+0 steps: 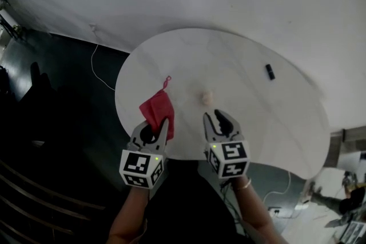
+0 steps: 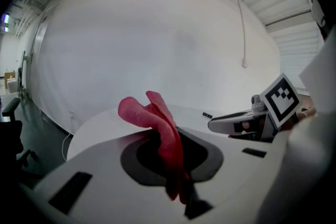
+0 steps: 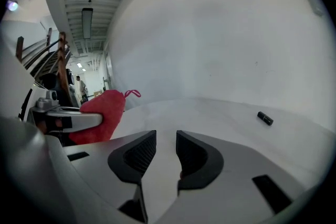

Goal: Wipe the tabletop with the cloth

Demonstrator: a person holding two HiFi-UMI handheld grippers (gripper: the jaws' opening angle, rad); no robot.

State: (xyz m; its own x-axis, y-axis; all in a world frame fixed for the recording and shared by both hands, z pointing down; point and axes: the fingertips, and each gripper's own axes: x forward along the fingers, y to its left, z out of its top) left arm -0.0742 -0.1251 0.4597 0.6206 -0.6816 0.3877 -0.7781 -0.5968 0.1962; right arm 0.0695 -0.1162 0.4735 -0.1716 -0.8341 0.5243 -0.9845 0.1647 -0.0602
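Note:
A red cloth hangs up over the near left part of the round white table, pinched in my left gripper, which is shut on it. In the left gripper view the cloth stands folded between the dark pads, and the right gripper view shows the cloth at the left. My right gripper hovers at the near table edge, to the right of the left one. Its jaws stand a little apart, open, with nothing between them.
A small pale crumpled lump lies on the table just beyond my right gripper. A small black object lies further right. A thin cable runs over the dark floor at the left. A person stands far off by a stair.

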